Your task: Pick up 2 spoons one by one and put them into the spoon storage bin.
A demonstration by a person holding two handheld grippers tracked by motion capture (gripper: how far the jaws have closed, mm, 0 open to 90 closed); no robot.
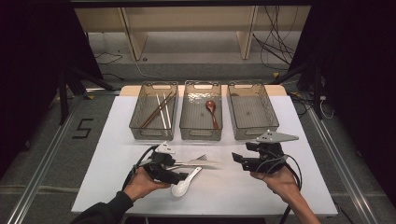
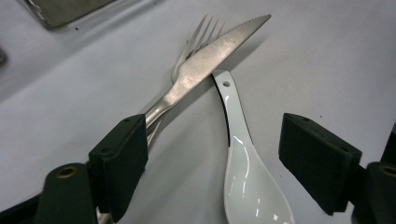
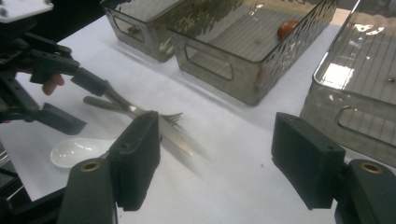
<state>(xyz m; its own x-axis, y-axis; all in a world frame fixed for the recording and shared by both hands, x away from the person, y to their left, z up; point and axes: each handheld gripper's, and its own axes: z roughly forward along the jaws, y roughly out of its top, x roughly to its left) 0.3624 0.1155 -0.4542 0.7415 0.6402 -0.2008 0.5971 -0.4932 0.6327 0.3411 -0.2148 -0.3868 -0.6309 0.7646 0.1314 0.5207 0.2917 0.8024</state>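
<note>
On a white worktop point(image 1: 261, 186), the left hand-held gripper point(image 1: 180, 173) hangs low over a pile of cutlery at the near-left. Its jaws stand wide apart and hold nothing. A white ceramic spoon point(image 2: 247, 182) lies between them, and the handles of a knife point(image 2: 210, 60) and fork point(image 2: 198, 35) pass by the left jaw. The knife lies across the fork and over the spoon's handle tip, so closing here could likely catch two pieces at once or flick the knife away. The right hand-held gripper point(image 1: 240, 161), also wide open and empty, hovers over bare worktop to the right, with clear room around it. Three clear bins stand along the far side: chopsticks point(image 1: 159, 111) in the left bin point(image 1: 138, 105), a brown spoon point(image 1: 212, 112) in the middle bin point(image 1: 186, 109), while the right bin point(image 1: 254, 112) looks empty.
</note>
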